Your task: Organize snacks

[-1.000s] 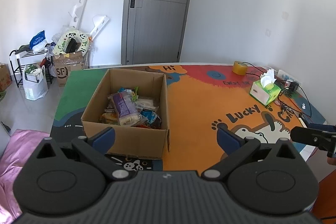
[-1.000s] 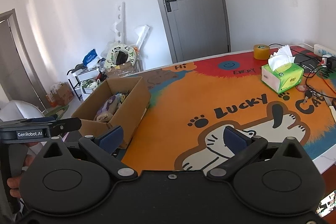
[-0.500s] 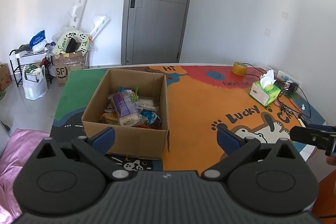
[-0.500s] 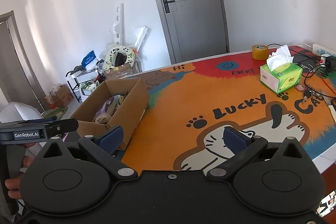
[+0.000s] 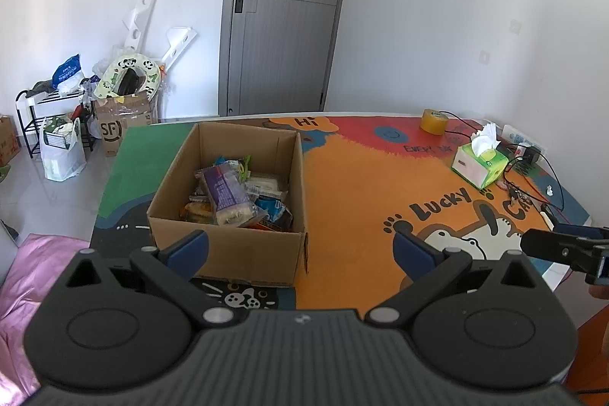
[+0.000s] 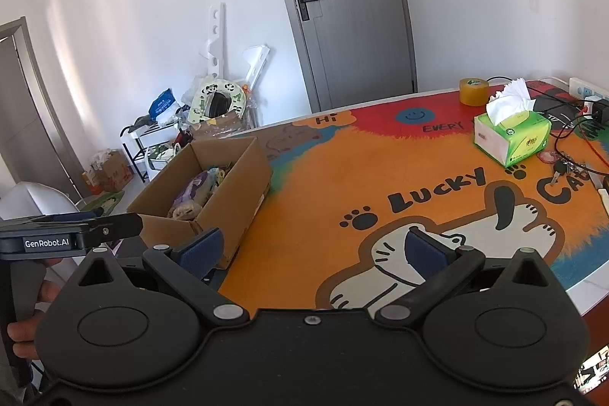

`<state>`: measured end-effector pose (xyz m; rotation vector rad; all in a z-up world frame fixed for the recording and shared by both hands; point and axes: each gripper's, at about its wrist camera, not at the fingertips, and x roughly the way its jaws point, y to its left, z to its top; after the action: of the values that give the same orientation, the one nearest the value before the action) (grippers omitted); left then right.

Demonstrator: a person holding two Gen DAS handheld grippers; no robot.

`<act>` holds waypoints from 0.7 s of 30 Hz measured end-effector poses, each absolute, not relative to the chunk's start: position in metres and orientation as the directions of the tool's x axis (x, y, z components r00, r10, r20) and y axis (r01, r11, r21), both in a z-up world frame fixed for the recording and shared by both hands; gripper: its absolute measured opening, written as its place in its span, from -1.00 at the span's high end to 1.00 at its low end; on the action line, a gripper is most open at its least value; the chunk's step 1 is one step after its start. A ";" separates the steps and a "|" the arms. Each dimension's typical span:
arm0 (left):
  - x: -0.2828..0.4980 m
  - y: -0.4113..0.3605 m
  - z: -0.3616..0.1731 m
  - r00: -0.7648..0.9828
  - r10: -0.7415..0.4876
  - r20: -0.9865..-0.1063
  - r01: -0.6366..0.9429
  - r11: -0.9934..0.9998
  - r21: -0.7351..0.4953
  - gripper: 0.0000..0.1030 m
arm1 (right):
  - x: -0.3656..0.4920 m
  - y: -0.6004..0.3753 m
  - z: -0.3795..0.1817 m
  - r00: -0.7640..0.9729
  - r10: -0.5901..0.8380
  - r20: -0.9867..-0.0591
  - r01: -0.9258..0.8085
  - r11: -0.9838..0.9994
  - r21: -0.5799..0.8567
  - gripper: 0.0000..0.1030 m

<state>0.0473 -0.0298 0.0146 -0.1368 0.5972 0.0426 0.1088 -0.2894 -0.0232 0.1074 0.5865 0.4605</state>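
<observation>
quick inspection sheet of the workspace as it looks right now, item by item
surface: table under a cartoon "lucky cat" mat, mostly bare.
job's things: open cardboard box on the mat's left part, packaged snacks piled inside.
clutter: green tissue box, tape roll, keys at the far right.
grippers: left gripper and right gripper both empty, jaws wide open, held above the near edge.
cables: black and red leads to a power strip.
surroundings: closed grey door, shoe rack and boxes on the floor.
</observation>
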 end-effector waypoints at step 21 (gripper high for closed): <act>0.047 -0.028 0.015 0.825 -0.004 -0.565 -0.075 0.990 -0.117 -0.99 | 0.111 -0.290 -0.027 0.730 0.446 -0.518 -0.386 0.894 0.225 -1.00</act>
<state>0.0470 -0.0277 0.0151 -0.1361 0.5995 0.0382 0.1112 -0.2901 -0.0272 0.1041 0.5970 0.4590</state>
